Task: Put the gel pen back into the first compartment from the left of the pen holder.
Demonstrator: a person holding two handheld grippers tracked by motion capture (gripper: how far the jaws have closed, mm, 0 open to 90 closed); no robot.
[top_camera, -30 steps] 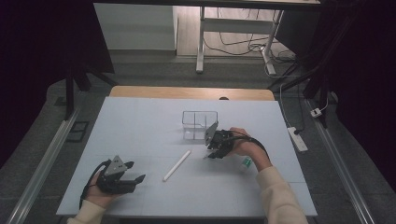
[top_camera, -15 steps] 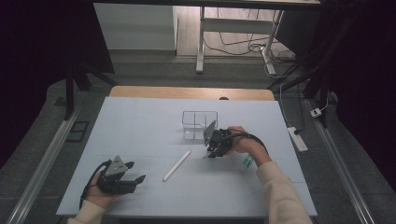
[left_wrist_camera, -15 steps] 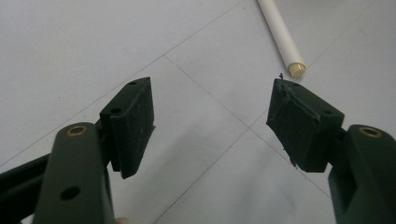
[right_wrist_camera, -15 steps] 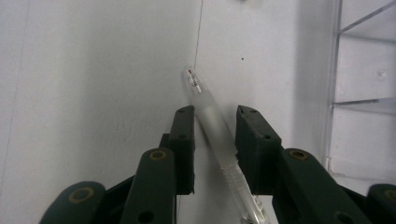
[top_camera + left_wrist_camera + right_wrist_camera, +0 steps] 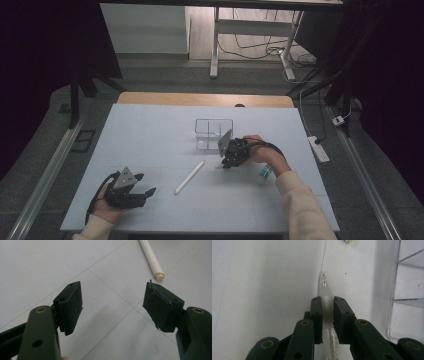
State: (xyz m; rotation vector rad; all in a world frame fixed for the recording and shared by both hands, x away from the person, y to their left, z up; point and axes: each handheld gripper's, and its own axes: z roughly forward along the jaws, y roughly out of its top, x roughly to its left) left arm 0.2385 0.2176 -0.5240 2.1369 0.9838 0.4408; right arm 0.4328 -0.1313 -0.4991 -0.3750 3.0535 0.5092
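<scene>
We grip the clear pen, ready to lift it.
Right tongs (image 5: 327,302) have just closed on the clear pen (image 5: 324,281) lying on the counter (image 5: 150,130); left tongs (image 5: 113,305) gape empty; next, up toward the clear box (image 5: 213,131).

White stick (image 5: 189,177): lies slantwise, mid-table.
Clear box (image 5: 213,133): sits beyond it, divided inside.
Table (image 5: 150,130): pale, thin grid lines.
Power strip (image 5: 318,149): on the floor, right of the table.
</scene>
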